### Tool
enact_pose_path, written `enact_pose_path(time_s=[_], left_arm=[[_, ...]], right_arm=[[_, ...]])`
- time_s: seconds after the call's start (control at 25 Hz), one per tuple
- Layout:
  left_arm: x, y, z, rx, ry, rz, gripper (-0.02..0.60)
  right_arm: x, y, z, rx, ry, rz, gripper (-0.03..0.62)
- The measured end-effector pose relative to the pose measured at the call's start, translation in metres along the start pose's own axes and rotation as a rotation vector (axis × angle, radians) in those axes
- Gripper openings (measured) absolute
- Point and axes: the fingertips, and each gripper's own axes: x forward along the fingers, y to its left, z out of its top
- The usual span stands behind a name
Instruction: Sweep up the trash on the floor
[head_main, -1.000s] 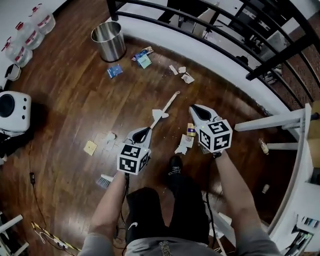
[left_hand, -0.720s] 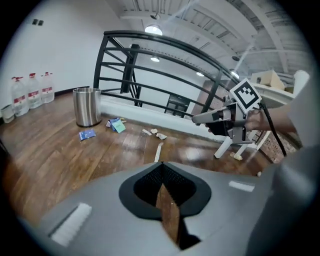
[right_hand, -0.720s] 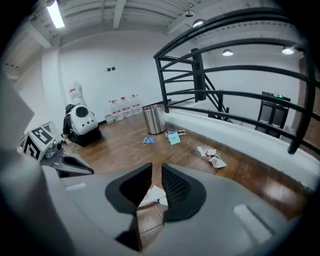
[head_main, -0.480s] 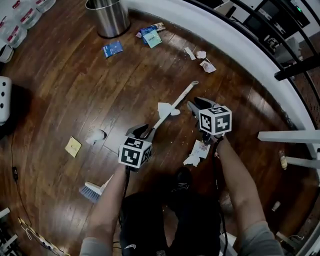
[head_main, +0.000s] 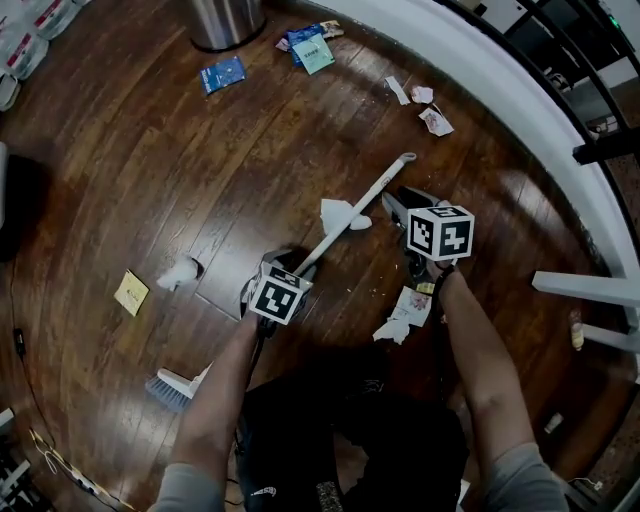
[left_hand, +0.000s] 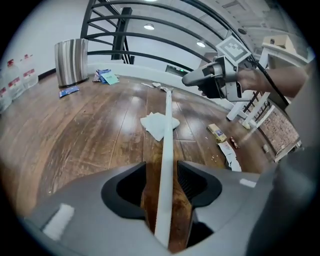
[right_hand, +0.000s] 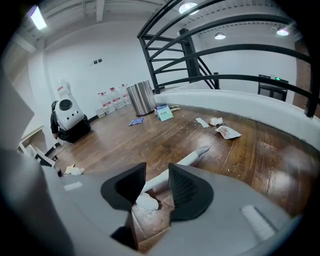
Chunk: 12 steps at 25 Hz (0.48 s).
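A white broom handle (head_main: 355, 210) lies slanted on the wooden floor, and its brush head (head_main: 172, 386) shows at the lower left. My left gripper (head_main: 272, 262) is low over the handle (left_hand: 165, 150). Its jaws have just been opening and stand wide on either side of the handle without pressing it. My right gripper (head_main: 398, 200) hovers by the handle's upper end (right_hand: 192, 156). Its jaws have also been opening and nothing is gripped. Trash lies scattered: a white tissue (head_main: 340, 213), crumpled paper (head_main: 180, 272), a yellow note (head_main: 131, 292), paper scraps (head_main: 405, 312) and blue packets (head_main: 223, 74).
A steel bin (head_main: 225, 20) stands at the top edge, with more packets (head_main: 312, 50) and torn paper (head_main: 430, 115) near the curved white ledge (head_main: 480, 90) under a black railing. White furniture legs (head_main: 590, 290) stand at the right. Bottles (head_main: 20, 50) line the upper left.
Both grippers have come down toward the floor and their jaws have opened. The left gripper now straddles the broom handle, and the right one sits beside its far end.
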Motion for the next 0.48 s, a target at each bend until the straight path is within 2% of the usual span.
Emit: enact_pose_path(time_s=[0.16, 0.28, 0.36, 0.48], left_arm=[[0.016, -0.002, -0.003, 0.017, 0.036, -0.028, 0.198], [0.028, -0.006, -0.003, 0.059, 0.060, -0.034, 0.181], [0.036, -0.009, -0.006, 0.064, 0.089, -0.026, 0.155], [0.044, -0.011, -0.009, 0.077, 0.116, -0.006, 0.073]], right_arm=[[0.022, -0.015, -0.005, 0.044, 0.020, -0.021, 0.152], [0.036, -0.025, -0.009, 0.084, 0.031, -0.019, 0.163], [0.041, -0.033, -0.009, 0.122, 0.031, -0.018, 0.180], [0.048, -0.043, -0.011, 0.166, 0.032, -0.016, 0.200]])
